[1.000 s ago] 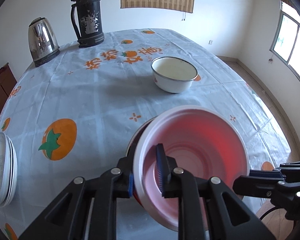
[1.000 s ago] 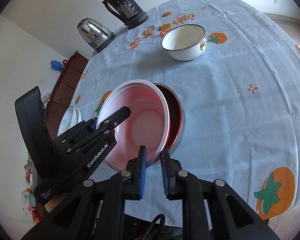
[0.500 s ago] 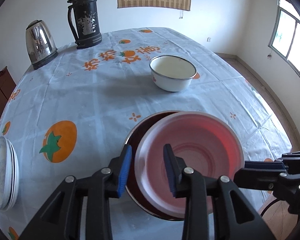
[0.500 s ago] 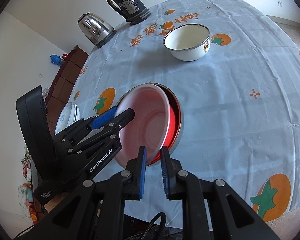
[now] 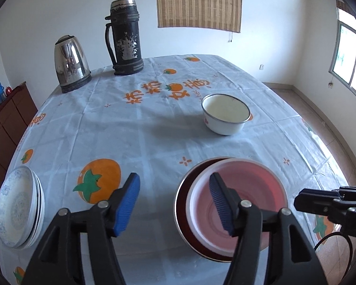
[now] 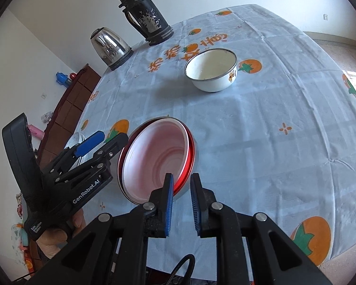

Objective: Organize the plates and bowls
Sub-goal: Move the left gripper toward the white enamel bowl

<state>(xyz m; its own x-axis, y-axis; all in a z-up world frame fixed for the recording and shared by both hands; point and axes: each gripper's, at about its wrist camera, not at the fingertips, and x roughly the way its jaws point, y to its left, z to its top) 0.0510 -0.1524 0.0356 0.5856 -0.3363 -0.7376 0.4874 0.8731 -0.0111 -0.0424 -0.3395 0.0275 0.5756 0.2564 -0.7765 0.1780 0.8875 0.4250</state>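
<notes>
Blue-padded, my left gripper (image 5: 174, 204) is opening, nothing between its jaws; the pink bowl (image 5: 239, 199) sits nested in the red one (image 6: 188, 156) at four o'clock (stacking, I judge). Right gripper (image 6: 180, 205) nearly shut, empty.

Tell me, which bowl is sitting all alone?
The white bowl with the dark rim, farther up the table. The pink bowl is nested inside a red one.

red bowl (image 5: 181, 204) mostly hidden under pink bowl (image 5: 249, 182), plate stack (image 6: 77, 140) behind left tool (image 6: 102, 142)
</notes>
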